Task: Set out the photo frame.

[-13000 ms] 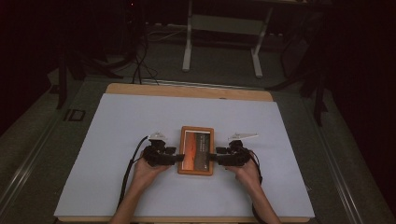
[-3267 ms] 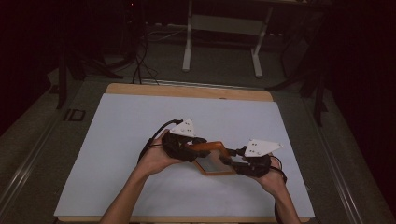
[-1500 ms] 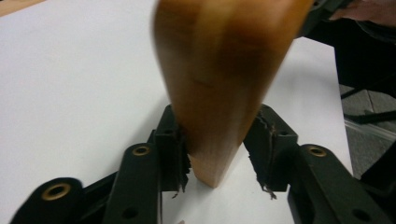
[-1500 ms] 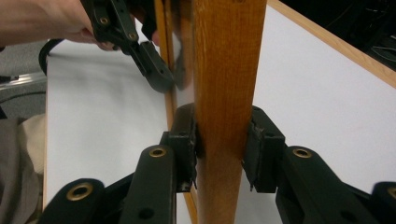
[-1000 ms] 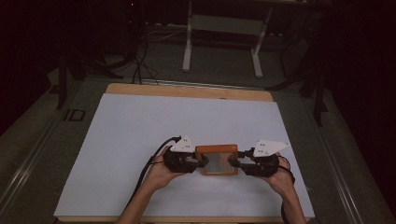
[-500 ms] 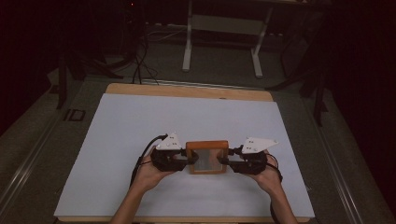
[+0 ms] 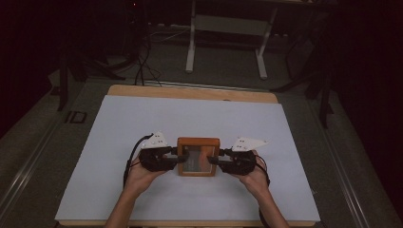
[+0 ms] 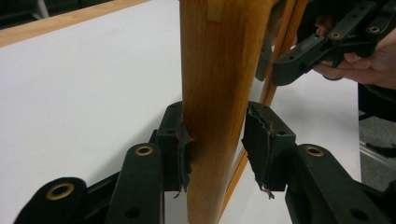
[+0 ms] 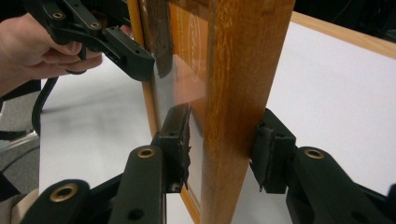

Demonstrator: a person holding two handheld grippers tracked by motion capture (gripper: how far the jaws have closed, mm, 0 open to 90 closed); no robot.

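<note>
Since one second earlier, both hands and the rectangular orange-brown wooden picture frame with a glazed front [image 7: 198, 156] have shifted toward the left of the white table cover [image 7: 119, 128], and the frame now stands more squarely upright. The left gripper [image 7: 177, 156] and right gripper [image 7: 215, 158], each black, two-jawed and topped by a pale three-cornered plate, face each other across the frame from its opposite side rails, forearms entering from the near table edge. Both sets of jaws have just been opening. In the left gripper view, one worn rubber pad touches the smooth rounded rail [image 8: 215, 93] while the other stands clear of it, so the jaws are parted around the rail. In the right gripper view, both pads [image 9: 180, 140] lie against the grained rail [image 9: 238, 93], clamped on the frame. The frame stands on the cover, slightly near of centre; its glass reflects a faint circular pattern.
</note>
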